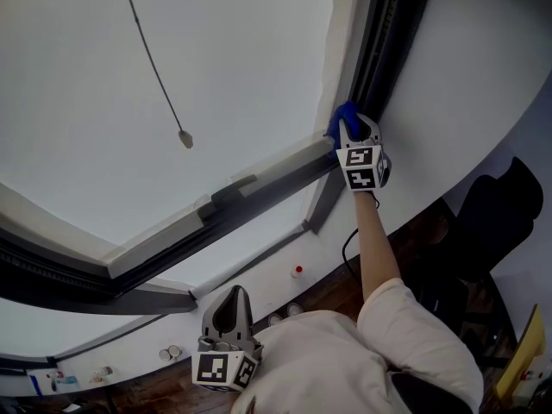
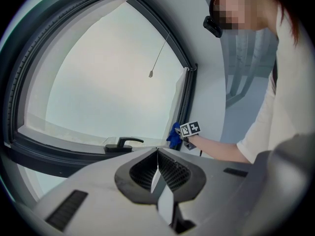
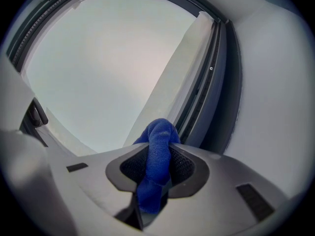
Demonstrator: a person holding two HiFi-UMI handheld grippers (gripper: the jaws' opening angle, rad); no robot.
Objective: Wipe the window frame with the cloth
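- The right gripper (image 3: 158, 154) clamped the blue cloth (image 3: 156, 136) at the upright edge of the window frame (image 3: 216, 82), just above its lower corner.
- The left gripper (image 2: 157, 168), jaws together and empty, hung well below.

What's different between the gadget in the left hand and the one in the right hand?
The right gripper is clamped on a blue cloth; the left gripper is shut on nothing. The right gripper is up against the window frame at its dark upright side; the left gripper sits low, well away from it. Both look like the same grey two-jaw design.
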